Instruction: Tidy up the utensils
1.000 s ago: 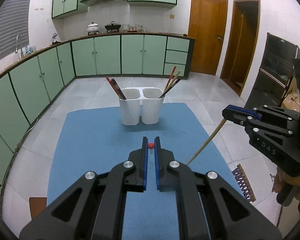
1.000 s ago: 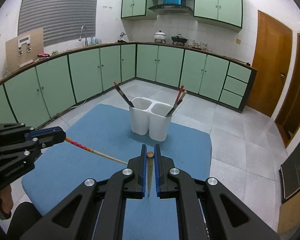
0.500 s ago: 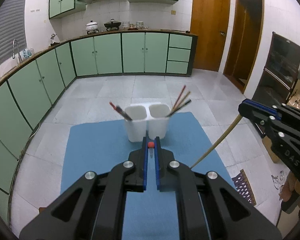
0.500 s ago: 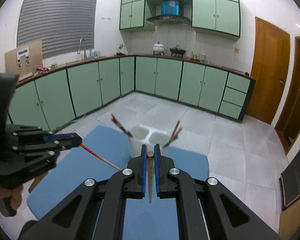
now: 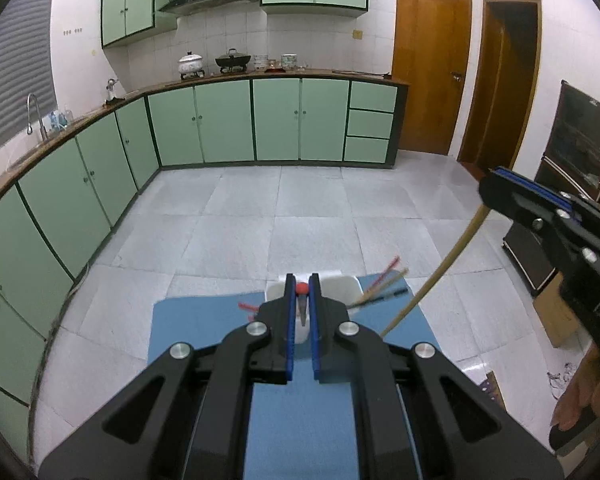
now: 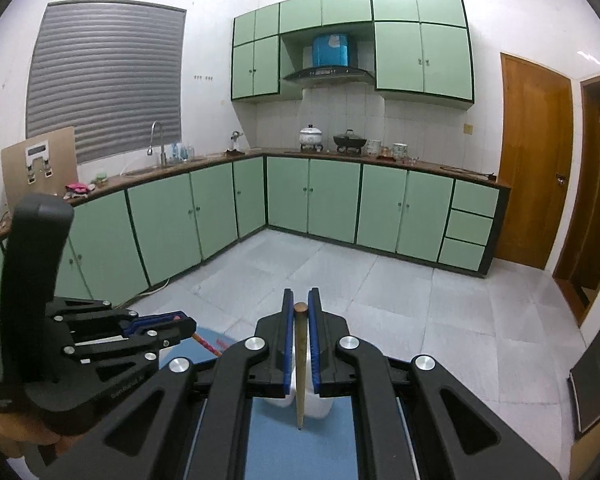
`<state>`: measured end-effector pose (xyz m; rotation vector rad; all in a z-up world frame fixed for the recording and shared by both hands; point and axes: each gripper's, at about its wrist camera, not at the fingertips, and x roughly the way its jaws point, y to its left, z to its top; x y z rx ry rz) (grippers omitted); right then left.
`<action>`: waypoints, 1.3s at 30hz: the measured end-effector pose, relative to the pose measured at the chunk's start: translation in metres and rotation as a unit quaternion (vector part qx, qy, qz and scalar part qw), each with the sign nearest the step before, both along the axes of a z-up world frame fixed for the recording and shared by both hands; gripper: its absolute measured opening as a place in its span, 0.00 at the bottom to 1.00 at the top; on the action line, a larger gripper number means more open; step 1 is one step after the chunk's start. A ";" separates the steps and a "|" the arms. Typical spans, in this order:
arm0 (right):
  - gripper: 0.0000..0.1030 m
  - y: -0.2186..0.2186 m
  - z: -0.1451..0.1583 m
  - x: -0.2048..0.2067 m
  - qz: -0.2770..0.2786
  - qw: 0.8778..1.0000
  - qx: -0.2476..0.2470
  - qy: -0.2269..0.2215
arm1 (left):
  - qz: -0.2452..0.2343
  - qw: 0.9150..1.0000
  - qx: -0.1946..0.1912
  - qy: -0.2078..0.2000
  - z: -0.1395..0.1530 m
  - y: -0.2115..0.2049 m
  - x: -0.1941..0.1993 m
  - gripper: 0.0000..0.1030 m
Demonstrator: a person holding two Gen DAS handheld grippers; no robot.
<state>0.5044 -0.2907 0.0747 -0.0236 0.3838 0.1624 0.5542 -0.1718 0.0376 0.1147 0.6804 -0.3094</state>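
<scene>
Chopsticks gripped, one in each gripper, above the white holder (image 5: pixel 340 286).
Left gripper (image 5: pixel 302 294) jaws pinch a red-tipped chopstick (image 5: pixel 301 289); right gripper (image 6: pixel 301 312) jaws pinch a wooden chopstick (image 6: pixel 300 364).

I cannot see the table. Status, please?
Left gripper shut on red-tipped chopstick. Right gripper shut on wooden chopstick. White holder below, nothing between.

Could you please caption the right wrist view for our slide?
Right tongs grip a wooden chopstick above the white holder.
</scene>
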 end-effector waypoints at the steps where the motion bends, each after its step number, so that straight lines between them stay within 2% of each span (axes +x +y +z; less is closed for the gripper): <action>1: 0.07 0.000 0.001 0.006 0.000 1.000 0.002 -0.002 | 0.001 1.000 0.003 -0.001 0.003 -0.002 0.006 0.05; 5: 0.07 -0.003 -0.001 0.032 -0.006 1.000 0.006 -0.005 | 0.006 1.000 0.013 0.002 0.007 -0.005 0.033 0.05; 10: 0.07 -0.009 -0.021 0.069 -0.015 1.000 0.015 0.006 | 0.010 1.000 0.018 0.016 -0.005 -0.007 0.069 0.05; 17: 0.07 -0.011 -0.062 0.106 -0.023 0.999 0.013 0.030 | 0.008 0.999 0.013 0.050 -0.048 -0.004 0.102 0.05; 23: 0.08 -0.007 -0.112 0.127 -0.026 0.997 0.000 0.069 | 0.006 0.997 0.017 0.074 -0.083 -0.002 0.117 0.07; 24: 0.10 -0.006 -0.116 0.127 -0.028 0.997 -0.002 0.071 | 0.007 0.997 0.015 0.075 -0.085 0.000 0.116 0.09; 28: 0.22 -0.002 -0.114 0.117 -0.033 0.997 -0.007 0.065 | 0.012 0.998 0.001 0.067 -0.080 0.010 0.108 0.32; 32: 0.35 -0.002 -0.096 0.087 -0.046 0.998 0.001 0.044 | 0.020 0.999 -0.016 0.039 -0.058 0.022 0.087 0.43; 34: 0.39 -0.003 -0.088 0.070 -0.053 0.998 0.005 0.035 | 0.032 0.999 -0.020 0.012 -0.042 0.030 0.067 0.55; 36: 0.56 -0.002 -0.080 0.042 -0.068 0.997 0.013 0.021 | 0.045 0.999 -0.014 -0.020 -0.031 0.036 0.041 0.66; 38: 0.68 -0.001 -0.078 0.008 -0.084 0.996 0.026 0.011 | 0.050 0.997 -0.010 -0.050 -0.025 0.043 0.002 0.74; 39: 0.69 0.001 -0.077 -0.007 -0.087 0.996 0.026 0.007 | 0.049 0.997 -0.009 -0.062 -0.025 0.046 -0.018 0.80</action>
